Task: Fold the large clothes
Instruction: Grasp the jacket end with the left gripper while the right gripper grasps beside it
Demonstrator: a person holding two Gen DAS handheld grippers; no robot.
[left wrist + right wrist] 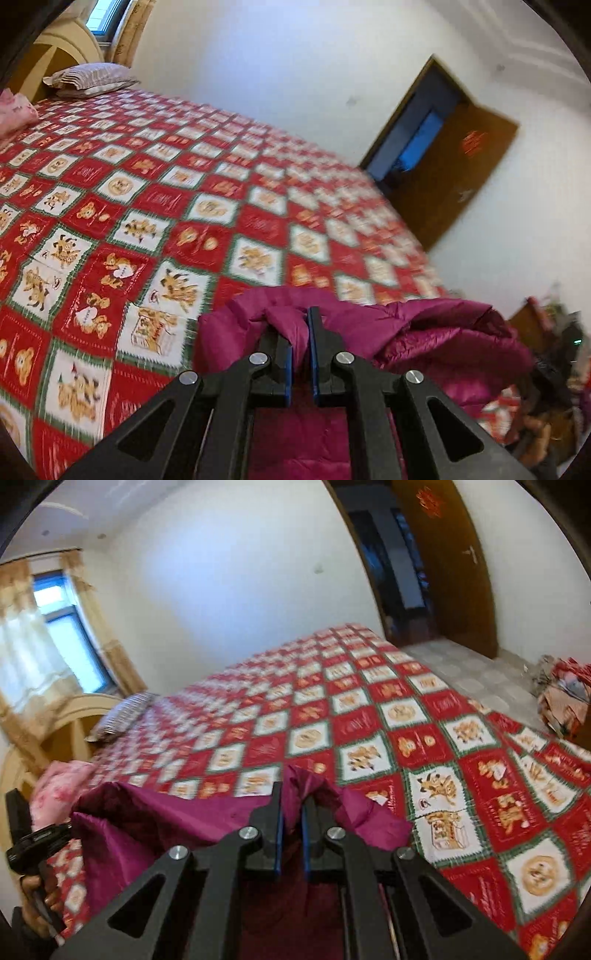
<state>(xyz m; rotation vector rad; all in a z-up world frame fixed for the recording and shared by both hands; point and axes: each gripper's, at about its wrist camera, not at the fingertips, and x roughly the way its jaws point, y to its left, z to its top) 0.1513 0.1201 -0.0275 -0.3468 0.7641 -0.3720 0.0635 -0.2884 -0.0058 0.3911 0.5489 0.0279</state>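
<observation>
Left wrist view: the left gripper is clamping a bunched fold of a magenta padded jacket between its two blue-lined jaws, the fabric pinched right at the tips and spilling to either side. Right wrist view: the right gripper is likewise gripping a peak of the same jacket, its jaws pressed together on the cloth, which is poking up past the tips. One jacket is showing, held at two places by two grippers, and it is hanging between them as a loose span running side to side across both views, its long axis crosswise to the jaws; which end is collar or hem cannot be told. At the far left of the right wrist view, a hand is holding the other tool's black handle. Beyond the jacket, one bed is stretching away under a red, white and green checked cover with bear prints. One striped pillow is lying at the headboard, with a pink bundle beside it. Farther back, one brown door is standing open, and one curtained window is letting in daylight.
</observation>
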